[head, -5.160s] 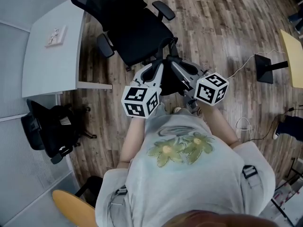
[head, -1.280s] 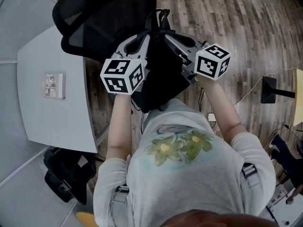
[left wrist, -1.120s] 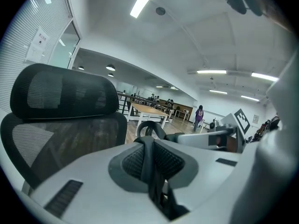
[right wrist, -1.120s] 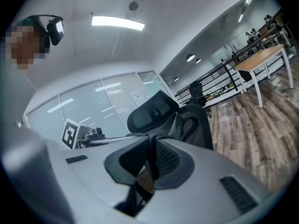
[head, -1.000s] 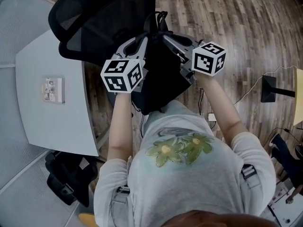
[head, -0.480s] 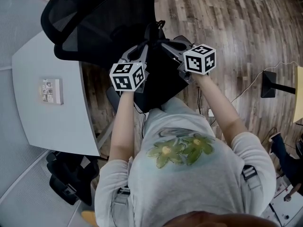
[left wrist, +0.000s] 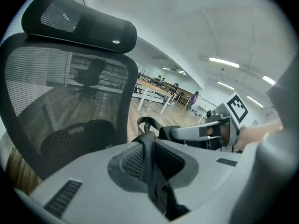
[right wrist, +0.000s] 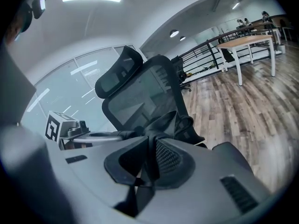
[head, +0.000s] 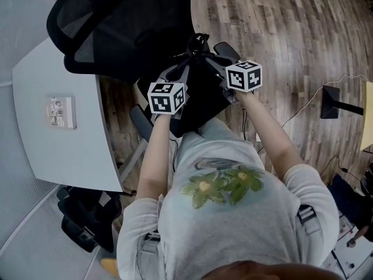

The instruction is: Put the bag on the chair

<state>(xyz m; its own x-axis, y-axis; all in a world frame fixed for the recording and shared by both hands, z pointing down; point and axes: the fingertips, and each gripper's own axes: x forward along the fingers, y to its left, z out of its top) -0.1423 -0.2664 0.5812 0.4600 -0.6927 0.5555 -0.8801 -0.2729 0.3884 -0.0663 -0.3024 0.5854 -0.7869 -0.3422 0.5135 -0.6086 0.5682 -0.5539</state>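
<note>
A black bag (head: 201, 95) hangs by its straps between my two grippers, just in front of the black mesh office chair (head: 116, 22) and over its seat. Whether the bag touches the seat I cannot tell. My left gripper (head: 184, 65) is shut on a black strap (left wrist: 150, 171), which runs up between its pads in the left gripper view. Beside it, my right gripper (head: 205, 60) is shut on another strap (right wrist: 148, 167). The right gripper view shows the bag's top (right wrist: 174, 121) bunched before the chair back (right wrist: 145, 94). The mesh backrest (left wrist: 65, 87) and headrest (left wrist: 79, 24) fill the left gripper view.
A white desk (head: 52, 156) stands at the left with a small flat item (head: 60, 112) on it. Another black chair (head: 87, 220) is under its near end. Chair armrests (head: 226, 50) flank the bag. A black stand (head: 335, 101) with a cable sits on the wooden floor at right.
Both grippers have sunk with the bag towards the chair seat, their marker cubes looking smaller and closer together. Earlier the bag was carried from the floor over to the chair.
</note>
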